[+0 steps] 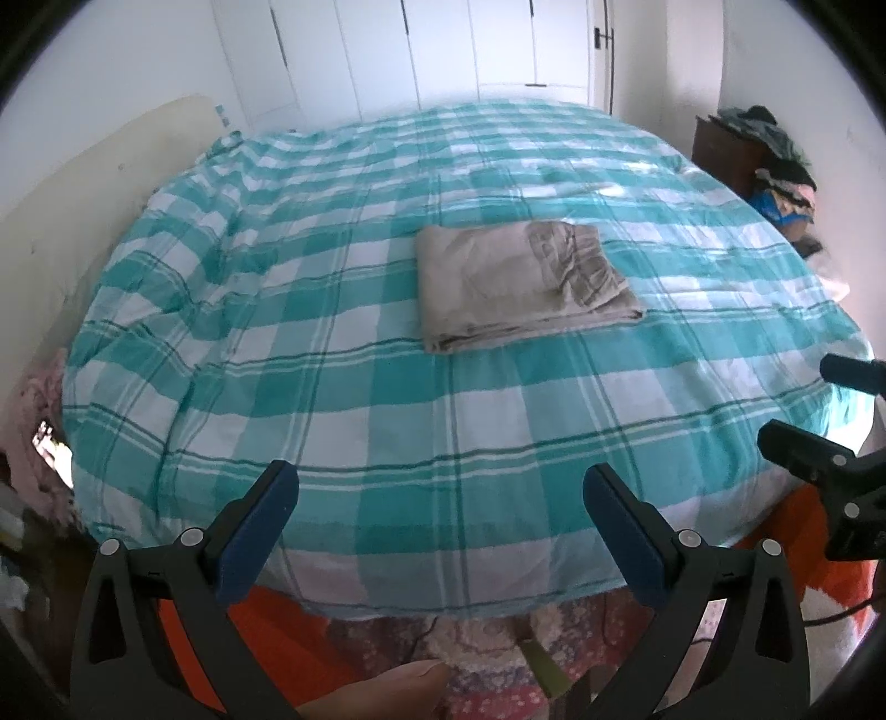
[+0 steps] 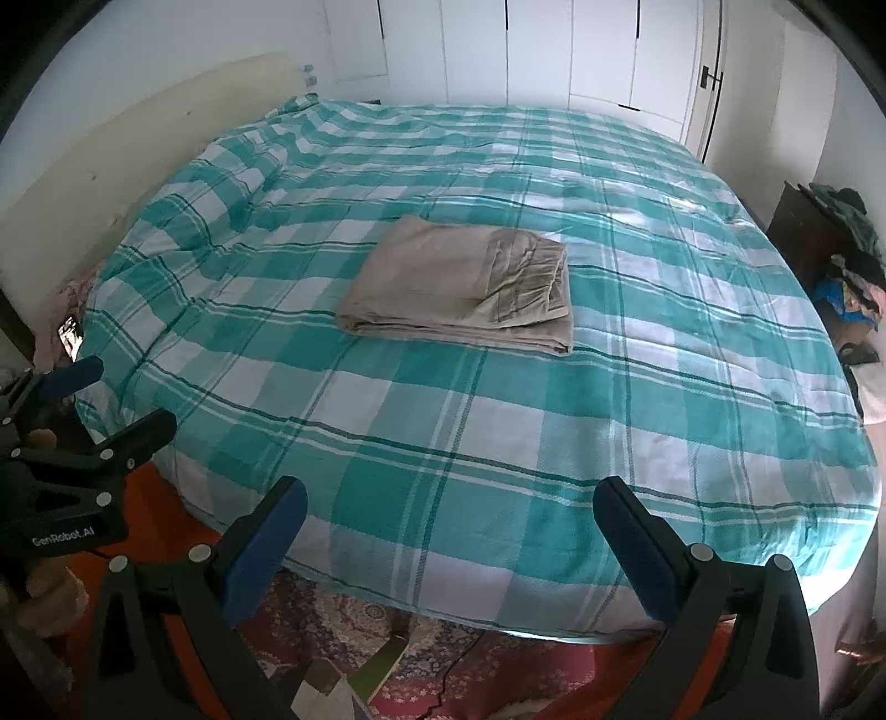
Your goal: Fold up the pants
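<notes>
White wardrobe doors [image 2: 554,50] back a bed [image 2: 443,432]. Both claws, left claw [image 1: 440,498] and right claw [image 2: 449,512], gape empty at its near edge. Beyond, folded beige pants [image 2: 459,288] lie mid-bed. Only the right view shows their stacked folds edge-on.

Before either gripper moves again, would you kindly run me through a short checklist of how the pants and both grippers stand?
1. Pants folded into a compact rectangle: ok.
2. Pants lying flat on the checked bedspread, clear of its edges: ok.
3. Left gripper open and empty: ok.
4. Right gripper open and empty: ok.
5. Both grippers back at the near bed edge, apart from the pants: ok.
6. Hidden layers folded evenly: cannot tell.
</notes>
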Demonstrator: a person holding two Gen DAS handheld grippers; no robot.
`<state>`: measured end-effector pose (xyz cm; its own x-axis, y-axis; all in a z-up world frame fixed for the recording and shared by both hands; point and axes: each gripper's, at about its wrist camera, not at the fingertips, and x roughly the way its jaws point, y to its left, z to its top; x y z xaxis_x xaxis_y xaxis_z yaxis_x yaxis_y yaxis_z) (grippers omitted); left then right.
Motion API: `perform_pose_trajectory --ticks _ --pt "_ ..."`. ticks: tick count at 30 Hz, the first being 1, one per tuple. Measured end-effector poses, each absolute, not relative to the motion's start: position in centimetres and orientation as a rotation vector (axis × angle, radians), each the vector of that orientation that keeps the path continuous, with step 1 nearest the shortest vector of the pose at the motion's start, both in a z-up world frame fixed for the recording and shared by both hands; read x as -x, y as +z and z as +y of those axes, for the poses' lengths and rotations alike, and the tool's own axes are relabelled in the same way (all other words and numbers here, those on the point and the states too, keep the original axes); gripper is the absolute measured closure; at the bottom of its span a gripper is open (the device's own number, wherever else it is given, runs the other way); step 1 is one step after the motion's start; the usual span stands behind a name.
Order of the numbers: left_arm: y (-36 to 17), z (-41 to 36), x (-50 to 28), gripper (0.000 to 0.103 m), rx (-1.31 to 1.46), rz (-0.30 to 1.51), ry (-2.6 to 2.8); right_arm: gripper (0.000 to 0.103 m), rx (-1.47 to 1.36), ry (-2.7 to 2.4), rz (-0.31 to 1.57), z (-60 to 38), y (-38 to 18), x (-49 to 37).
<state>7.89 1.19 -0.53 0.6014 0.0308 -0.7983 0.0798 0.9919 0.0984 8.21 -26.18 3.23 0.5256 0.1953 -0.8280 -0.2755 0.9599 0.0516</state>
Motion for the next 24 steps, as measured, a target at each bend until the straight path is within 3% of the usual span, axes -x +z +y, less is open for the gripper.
perform_pose_trajectory --ticks 24 --pt "0.6 1.8 -7.1 0.001 -0.071 0.977 -0.054 0.001 0.109 0.322 0.975 -25.3 6.2 -5.8"
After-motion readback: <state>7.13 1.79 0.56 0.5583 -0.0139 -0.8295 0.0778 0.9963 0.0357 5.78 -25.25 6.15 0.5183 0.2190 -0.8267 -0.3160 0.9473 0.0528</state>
